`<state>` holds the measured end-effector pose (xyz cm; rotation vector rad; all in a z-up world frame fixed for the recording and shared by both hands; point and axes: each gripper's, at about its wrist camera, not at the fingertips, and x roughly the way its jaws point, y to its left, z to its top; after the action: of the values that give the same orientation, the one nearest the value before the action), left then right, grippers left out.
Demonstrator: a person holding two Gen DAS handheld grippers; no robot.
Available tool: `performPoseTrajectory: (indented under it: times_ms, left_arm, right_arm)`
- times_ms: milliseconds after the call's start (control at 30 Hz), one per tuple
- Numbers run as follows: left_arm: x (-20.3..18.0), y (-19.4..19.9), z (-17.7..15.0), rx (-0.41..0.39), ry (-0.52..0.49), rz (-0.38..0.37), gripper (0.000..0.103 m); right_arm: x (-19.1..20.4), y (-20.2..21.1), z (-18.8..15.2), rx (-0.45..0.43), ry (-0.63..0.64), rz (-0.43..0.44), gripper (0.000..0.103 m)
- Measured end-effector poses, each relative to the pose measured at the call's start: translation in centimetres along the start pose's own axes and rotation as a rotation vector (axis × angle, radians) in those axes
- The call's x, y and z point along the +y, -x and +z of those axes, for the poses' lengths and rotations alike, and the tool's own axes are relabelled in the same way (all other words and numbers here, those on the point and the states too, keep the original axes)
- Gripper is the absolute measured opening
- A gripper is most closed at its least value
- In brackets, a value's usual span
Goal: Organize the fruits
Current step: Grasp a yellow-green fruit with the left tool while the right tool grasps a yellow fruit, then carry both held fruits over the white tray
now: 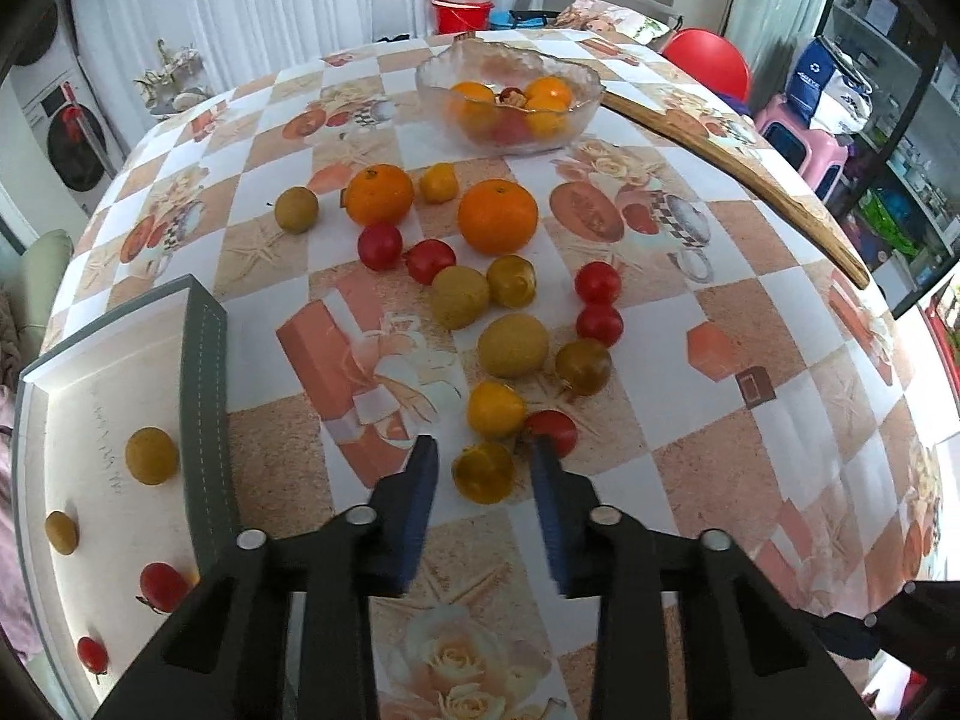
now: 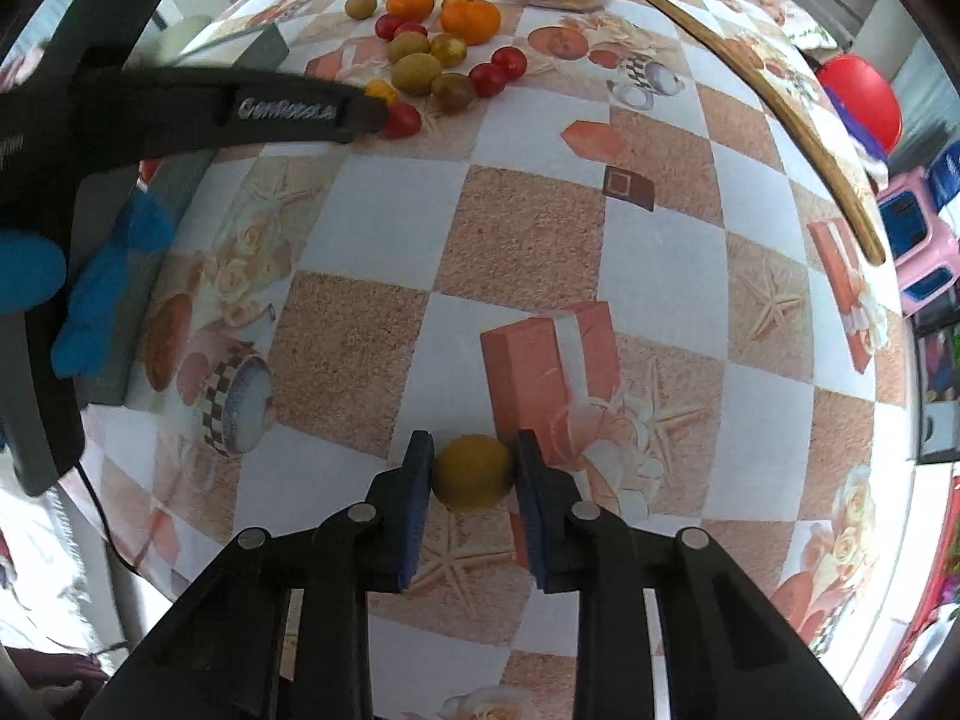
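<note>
Far left in my left wrist view: grey box with a pale floor, four small fruits inside — two yellow-brown, two red, all apart from each other. My left gripper sits low over the checked tablecloth, jaws spread, an orange-yellow plum lying between the blue pads with a gap on each side; a red cherry tomato touches or sits just behind the right pad's tip. Beyond it, the loose cluster: yellow, olive and red small fruits, then two oranges further back. Glass bowl at the far edge, holding orange and red fruit. A wooden stick runs along the right side of the table. My right gripper, nearer the front of the table and well apart from the cluster, has its pads pressed against both sides of a yellow fruit — pinched; I cannot tell whether it is lifted off the cloth
</note>
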<state>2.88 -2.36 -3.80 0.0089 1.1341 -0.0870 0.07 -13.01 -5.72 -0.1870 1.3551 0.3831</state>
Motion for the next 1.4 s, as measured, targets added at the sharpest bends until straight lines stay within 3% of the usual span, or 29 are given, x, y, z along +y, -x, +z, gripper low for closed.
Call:
performPoseTrajectory:
  times_ms: [33, 467, 700, 1400]
  left_arm:
    - [0.0, 0.0, -0.1, 0.006, -0.001, -0.006, 0.023]
    - [0.7, 1.5, -1.5, 0.021, 0.022, -0.038, 0.023]
    - [1.6, 3.4, -2.3, 0.008, 0.054, -0.040, 0.023]
    - [9.9, 8.9, -6.6, -0.052, 0.239, 0.038, 0.023]
  right_arm:
    - [-0.7, 0.4, -0.1, 0.001, -0.017, 0.012, 0.030]
    - [-4.3, 1.9, 0.0, -0.020, -0.123, 0.061, 0.030]
    - [-4.2, 2.4, 0.2, -0.031, -0.130, 0.062, 0.030]
    - [3.8, 2.7, 4.8, -0.068, 0.018, 0.106, 0.030]
